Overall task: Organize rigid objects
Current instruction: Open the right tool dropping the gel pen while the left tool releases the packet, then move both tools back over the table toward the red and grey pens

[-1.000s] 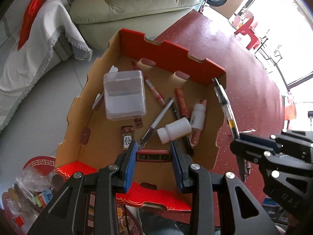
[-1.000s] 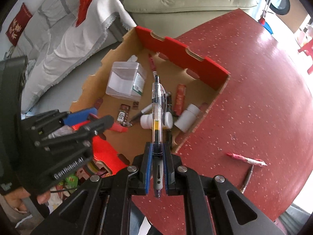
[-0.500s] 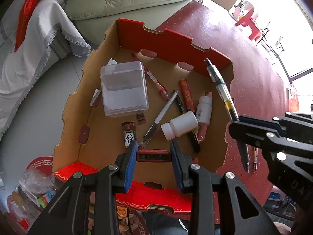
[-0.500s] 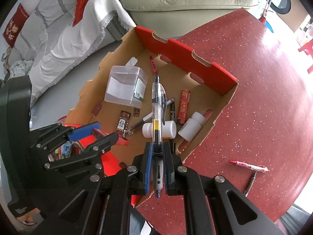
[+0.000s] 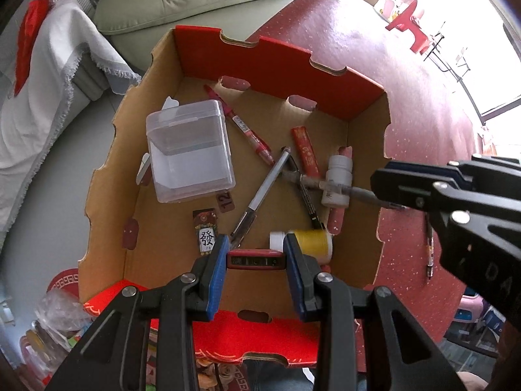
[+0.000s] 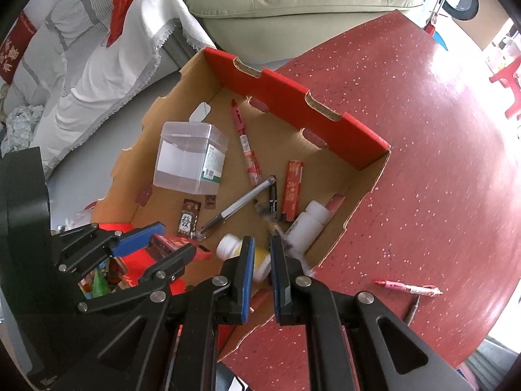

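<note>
An open cardboard box (image 5: 276, 62) (image 6: 293, 91) with red outer walls sits on the edge of the red table (image 6: 423, 163). My left gripper (image 5: 255, 254) (image 6: 176, 239) hangs over its near wall, shut on a small red case (image 5: 255, 258) (image 6: 182, 247). My right gripper (image 6: 261, 239) (image 5: 381, 179) is over the box's right side, its jaws a narrow slit with nothing between them. A blurred clear pen (image 5: 325, 184) (image 6: 281, 234) slants just beyond its fingertips, above a white bottle (image 5: 338, 176) (image 6: 309, 221).
Inside the box lie a clear plastic tub (image 5: 189, 153), a silver pen (image 5: 263, 192), a red pen (image 5: 247, 130), a red stick (image 5: 304, 150) and a yellow-labelled bottle (image 5: 312, 241). A pink pen (image 6: 407, 288) and a grey pen (image 6: 412, 311) lie on the table. Beyond the box are sofas.
The clear pen, held upright in my right jaws before, has left them and swung slantwise over the box. The near bottle now shows a yellow side. Both grippers have sunk slightly.
</note>
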`<state>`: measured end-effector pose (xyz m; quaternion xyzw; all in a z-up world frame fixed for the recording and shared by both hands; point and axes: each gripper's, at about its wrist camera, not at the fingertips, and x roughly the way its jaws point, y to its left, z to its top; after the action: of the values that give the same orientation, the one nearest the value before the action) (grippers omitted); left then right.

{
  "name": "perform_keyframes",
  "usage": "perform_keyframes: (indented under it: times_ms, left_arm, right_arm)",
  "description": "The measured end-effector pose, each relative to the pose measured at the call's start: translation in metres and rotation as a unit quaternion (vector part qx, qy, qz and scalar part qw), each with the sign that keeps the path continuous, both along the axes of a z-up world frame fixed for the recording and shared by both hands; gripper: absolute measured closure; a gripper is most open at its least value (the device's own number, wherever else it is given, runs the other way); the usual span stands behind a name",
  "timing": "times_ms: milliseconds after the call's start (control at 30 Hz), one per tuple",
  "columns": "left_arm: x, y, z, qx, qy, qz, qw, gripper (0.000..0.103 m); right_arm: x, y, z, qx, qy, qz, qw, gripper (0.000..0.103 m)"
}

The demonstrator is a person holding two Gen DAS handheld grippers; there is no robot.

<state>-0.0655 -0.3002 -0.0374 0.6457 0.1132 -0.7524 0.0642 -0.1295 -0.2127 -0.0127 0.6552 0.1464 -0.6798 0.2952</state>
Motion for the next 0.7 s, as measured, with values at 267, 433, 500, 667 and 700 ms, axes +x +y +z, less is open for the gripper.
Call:
perform_keyframes:
  times_ms: [267, 433, 500, 667, 700]
  left_arm:
    - [-0.002, -0.004, -0.004, 0.005, -0.007, 0.014, 0.9999, 0.014]
    - [0.002, -0.009, -0.005, 0.018, -0.013, 0.025, 0.9995, 0.0]
    - [0.004, -0.01, -0.004, 0.032, -0.011, 0.029, 0.999, 0.0]
    - [0.004, -0.002, 0.0, 0.048, -0.015, 0.021, 0.9985, 0.0]
    - [0.004, 0.002, 0.001, 0.05, -0.015, 0.018, 0.9985, 0.0]
  right_arm:
    - [-0.007, 0.003, -0.006, 0.007, -0.01, -0.012, 1.0, 0.084]
    - [-0.009, 0.024, 0.002, 0.004, 0.009, -0.052, 0.999, 0.003]
    - [-0.011, 0.035, 0.003, 0.007, 0.001, -0.062, 0.998, 0.003]
    - [-0.009, 0.084, 0.002, -0.006, -0.02, -0.134, 0.991, 0.003]
    - [-0.008, 0.094, 0.0, -0.011, -0.027, -0.15, 0.988, 0.003]
